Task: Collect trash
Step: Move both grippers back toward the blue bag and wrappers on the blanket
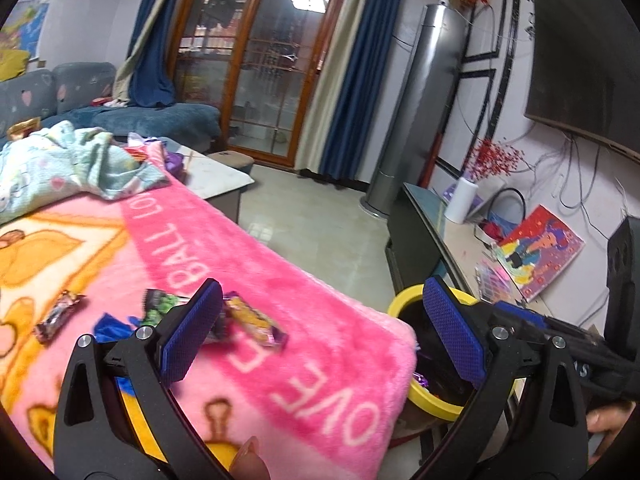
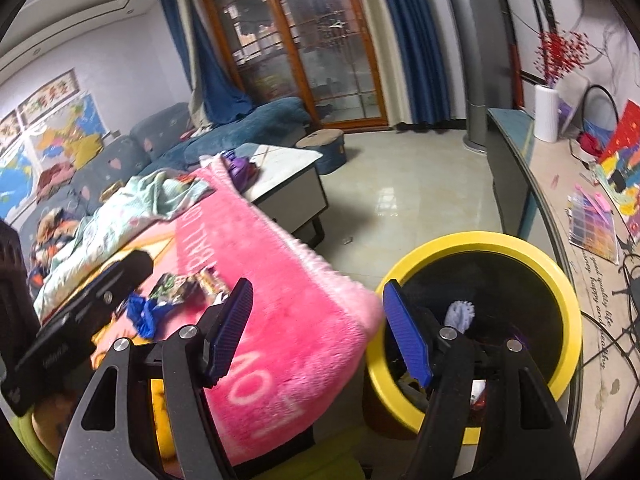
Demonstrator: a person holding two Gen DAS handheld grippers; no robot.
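Note:
Several snack wrappers lie on the pink blanket [image 1: 312, 320]: a brown one [image 1: 58, 316], a green one [image 1: 160, 306], a yellow-purple one [image 1: 252, 322] and a crumpled blue one [image 1: 114, 326]. My left gripper [image 1: 320, 336] is open and empty just above the blanket's corner, its left finger over the yellow-purple wrapper. The yellow-rimmed bin [image 2: 480, 248] stands beside the blanket's corner with trash inside. My right gripper [image 2: 318, 332] is open and empty between the blanket [image 2: 288, 320] and the bin. The green wrapper [image 2: 172, 286] and blue wrapper [image 2: 146, 314] show in the right wrist view.
A light green cloth [image 1: 72, 164] is bunched at the blanket's far end. A coffee table [image 2: 288, 176] and a blue sofa [image 1: 152, 120] stand behind. A TV cabinet [image 2: 560, 216] with papers, a white vase [image 2: 546, 114] and a tower air conditioner [image 1: 416, 112] line the right wall.

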